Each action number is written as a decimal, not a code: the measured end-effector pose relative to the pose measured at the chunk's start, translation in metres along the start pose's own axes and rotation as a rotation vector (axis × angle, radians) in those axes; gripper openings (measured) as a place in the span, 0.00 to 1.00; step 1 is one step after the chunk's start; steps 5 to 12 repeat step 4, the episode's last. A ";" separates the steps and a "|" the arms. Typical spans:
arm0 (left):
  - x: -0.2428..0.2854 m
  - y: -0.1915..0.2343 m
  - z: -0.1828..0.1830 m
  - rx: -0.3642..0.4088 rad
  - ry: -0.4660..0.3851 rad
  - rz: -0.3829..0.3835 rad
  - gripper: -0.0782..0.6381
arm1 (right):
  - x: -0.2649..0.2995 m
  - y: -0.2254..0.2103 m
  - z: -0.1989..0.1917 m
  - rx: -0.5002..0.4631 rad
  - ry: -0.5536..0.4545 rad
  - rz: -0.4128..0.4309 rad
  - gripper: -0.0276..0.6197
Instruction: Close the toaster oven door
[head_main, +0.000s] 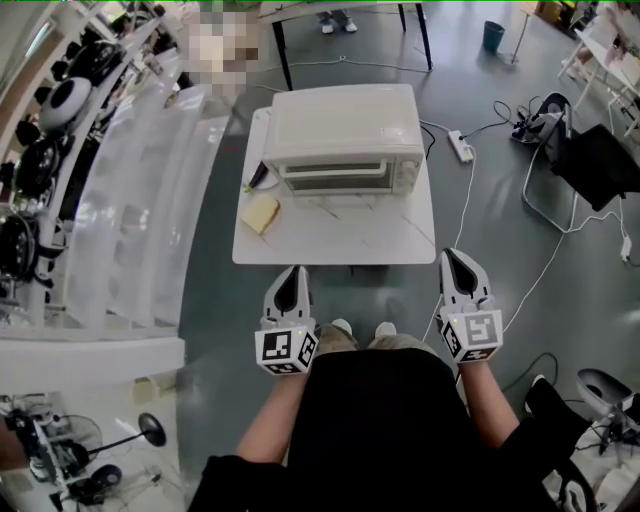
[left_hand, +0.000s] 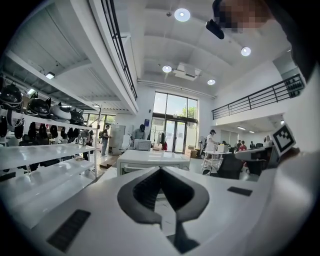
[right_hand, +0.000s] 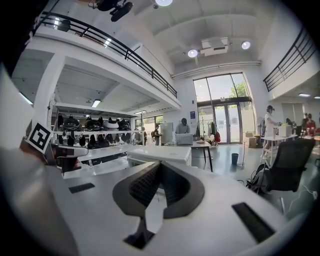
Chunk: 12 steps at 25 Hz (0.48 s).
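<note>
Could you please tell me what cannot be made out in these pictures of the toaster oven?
1. Toaster oven door: the head view looks steeply down, so whether it is shut is unclear.
2. Its front, gripper views: mostly covered by the left gripper and right gripper.
3. Yellowish item on the table: head view, too small to identify.
4. Dark object beside the oven: partly hidden by it.

Right hand-held gripper (right_hand: 159, 166): jaws closed at tips, nothing btwn; white oven (right_hand: 162, 154) straight ahead, beyond tips; black chair (right_hand: 292, 167) at right; shelf (right_hand: 95, 131) w/ helmets at left.
</note>
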<state>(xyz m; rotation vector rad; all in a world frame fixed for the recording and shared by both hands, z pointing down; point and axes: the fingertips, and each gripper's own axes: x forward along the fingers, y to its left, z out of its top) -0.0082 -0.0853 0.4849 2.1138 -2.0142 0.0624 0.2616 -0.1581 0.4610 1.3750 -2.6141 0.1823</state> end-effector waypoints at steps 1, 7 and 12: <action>0.000 -0.002 0.000 0.000 0.003 -0.002 0.13 | -0.001 0.002 -0.001 0.002 -0.001 0.004 0.08; -0.005 -0.006 -0.001 0.001 0.006 -0.003 0.13 | -0.005 0.008 -0.004 0.007 -0.001 0.019 0.08; -0.005 -0.006 -0.001 0.001 0.006 -0.003 0.13 | -0.005 0.008 -0.004 0.007 -0.001 0.019 0.08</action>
